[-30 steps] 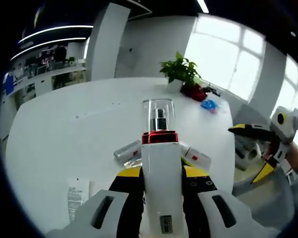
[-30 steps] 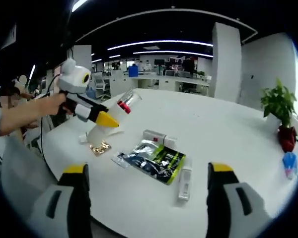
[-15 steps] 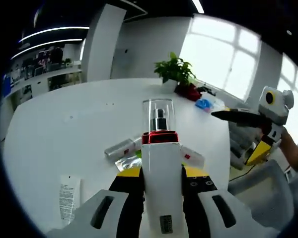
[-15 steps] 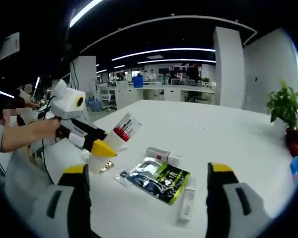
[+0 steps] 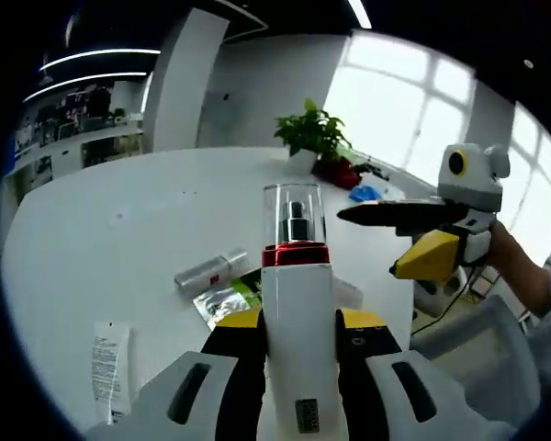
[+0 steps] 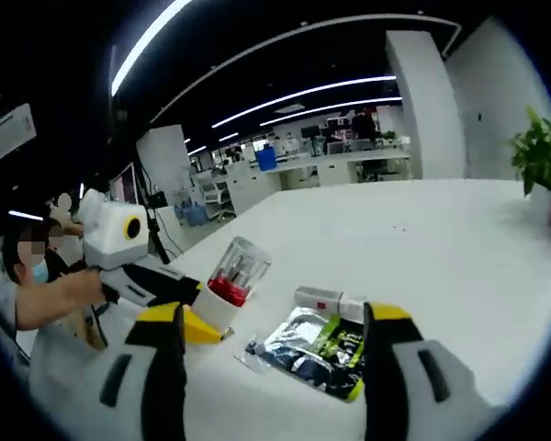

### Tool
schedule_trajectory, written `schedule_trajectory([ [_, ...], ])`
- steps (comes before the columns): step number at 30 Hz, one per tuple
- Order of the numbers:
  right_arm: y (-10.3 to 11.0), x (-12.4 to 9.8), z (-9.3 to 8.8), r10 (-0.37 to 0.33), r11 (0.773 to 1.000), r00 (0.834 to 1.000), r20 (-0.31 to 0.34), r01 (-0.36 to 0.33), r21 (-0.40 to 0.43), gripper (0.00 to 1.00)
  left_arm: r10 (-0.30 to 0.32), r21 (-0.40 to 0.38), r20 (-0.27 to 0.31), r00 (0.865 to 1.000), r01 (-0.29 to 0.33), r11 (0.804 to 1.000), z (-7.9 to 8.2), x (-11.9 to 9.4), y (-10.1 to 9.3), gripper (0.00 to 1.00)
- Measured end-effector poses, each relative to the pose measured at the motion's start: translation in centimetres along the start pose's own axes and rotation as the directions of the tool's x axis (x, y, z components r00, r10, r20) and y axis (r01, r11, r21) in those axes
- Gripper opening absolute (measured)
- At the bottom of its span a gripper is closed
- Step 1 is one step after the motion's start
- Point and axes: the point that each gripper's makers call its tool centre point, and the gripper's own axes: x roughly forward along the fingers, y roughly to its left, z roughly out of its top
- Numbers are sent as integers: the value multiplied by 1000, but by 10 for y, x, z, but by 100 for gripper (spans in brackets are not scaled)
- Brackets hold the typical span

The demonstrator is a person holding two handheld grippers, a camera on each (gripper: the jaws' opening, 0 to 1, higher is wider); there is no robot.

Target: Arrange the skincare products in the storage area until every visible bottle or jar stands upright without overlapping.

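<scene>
White round table [image 5: 101,239] in an open office, plant and windows at the far side. L gripper [image 5: 297,323] is clamped on the white pump bottle [image 5: 297,322], w/ its red collar and clear cap pointing fwd along my jaws. In the right gripper view that bottle [image 6: 231,285] sits tilted, cap up and away from the left gripper [image 6: 161,292], base low near the table edge. So its long axis is leaning, not vertical; I reckon the next move is to rotate the wrist until the base faces the table, then set it down.

R gripper [image 6: 274,367] has its jaws wide apart, holding nothing, hovering over the foil sachet [image 6: 310,349] and the small tube [image 6: 331,300] lying flat just behind it. R is the nearer one for that tube, whose long axis runs across my jaws.
</scene>
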Motion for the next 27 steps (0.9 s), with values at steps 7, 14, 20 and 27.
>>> schedule_trajectory([
  [7, 12, 13, 0, 88, 993, 996, 14, -89, 72, 66, -15, 5, 11, 1000, 15, 1000, 1, 1, -5, 25],
  [14, 19, 24, 0, 149, 972, 988, 50, -156, 177, 54, -27, -4, 11, 1000, 27, 1000, -3, 2, -7, 25],
  [20, 22, 28, -3, 188, 940, 979, 78, -203, 273, 44, -42, -25, 19, 999, 43, 999, -7, 1, -9, 25],
  [27, 33, 31, -5, 273, 889, 955, 113, -296, 349, 37, -77, -45, 21, 997, 78, 996, -12, 1, -13, 25],
])
